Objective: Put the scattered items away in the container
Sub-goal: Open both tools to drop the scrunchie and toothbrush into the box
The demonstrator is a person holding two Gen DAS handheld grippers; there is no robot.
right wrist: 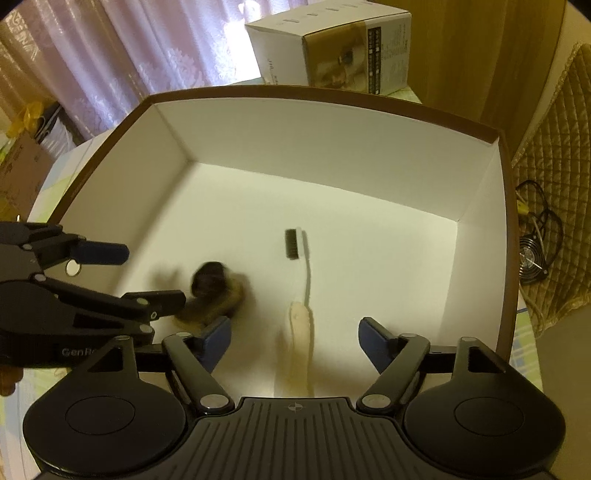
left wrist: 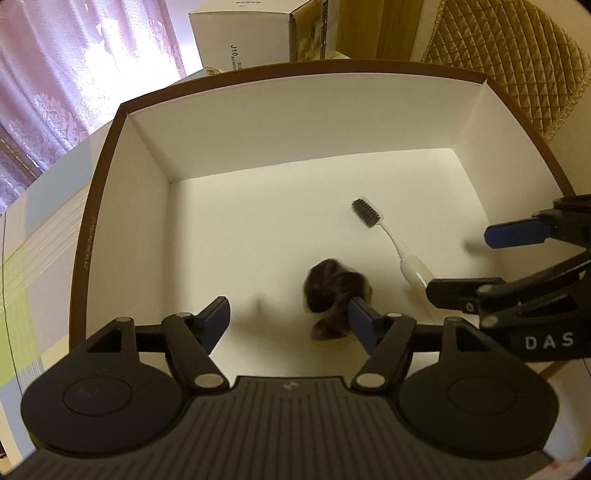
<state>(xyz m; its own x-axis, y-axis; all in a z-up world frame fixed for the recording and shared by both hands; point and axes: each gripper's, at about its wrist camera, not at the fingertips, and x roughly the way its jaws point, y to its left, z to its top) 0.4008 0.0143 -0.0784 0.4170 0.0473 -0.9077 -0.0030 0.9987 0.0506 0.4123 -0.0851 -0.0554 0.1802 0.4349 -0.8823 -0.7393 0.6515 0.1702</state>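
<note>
A large box with a brown rim [left wrist: 99,221] and white inside [right wrist: 332,92] fills both views. On its floor lies a white toothbrush [left wrist: 384,236] with dark bristles [right wrist: 304,280]. A dark brown lumpy item [left wrist: 330,291], motion-blurred [right wrist: 216,291], sits just left of the toothbrush and touches the tip of my left gripper's right-hand finger. My left gripper [left wrist: 290,319] is open over the box floor, also seen from the right wrist [right wrist: 140,277]. My right gripper [right wrist: 295,334] is open above the toothbrush handle, holding nothing [left wrist: 480,264].
A white carton [left wrist: 243,33] stands beyond the box's far wall [right wrist: 332,48]. A quilted chair back [left wrist: 517,55] is at the right, with cables and a small fan [right wrist: 532,258] below it. A checked tablecloth [left wrist: 22,277] lies under the box.
</note>
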